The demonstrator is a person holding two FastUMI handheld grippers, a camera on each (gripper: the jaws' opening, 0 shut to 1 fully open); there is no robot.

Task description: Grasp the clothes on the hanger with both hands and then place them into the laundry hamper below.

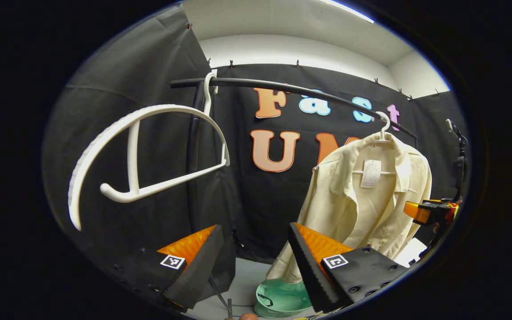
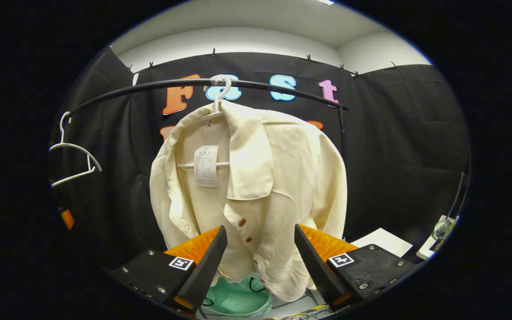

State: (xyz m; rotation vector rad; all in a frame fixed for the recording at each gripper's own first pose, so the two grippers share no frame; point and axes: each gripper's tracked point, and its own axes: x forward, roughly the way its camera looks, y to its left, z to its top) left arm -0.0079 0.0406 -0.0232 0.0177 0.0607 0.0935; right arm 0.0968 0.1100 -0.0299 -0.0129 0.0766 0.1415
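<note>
Empty white hanger (image 1: pixel 149 151) hangs far left on the black rail (image 2: pixel 149 86). Cream shirt (image 2: pixel 256 186) hangs lengthwise downward on its hanger (image 2: pixel 220 95), front facing near, hem above the green hamper (image 2: pixel 234 300). Left gripper (image 1: pixel 256 266) and right gripper (image 2: pixel 260 262): fingers spread, grasping nothing.

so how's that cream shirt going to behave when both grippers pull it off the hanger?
Probably floppy: the cream shirt drapes in soft folds, its hem sagging toward the green hamper. It looks like thin cloth, so likely light. It may snag, since its collar wraps the white hanger hooked on the black rail, so the hanger could swing or lift off with it.
</note>
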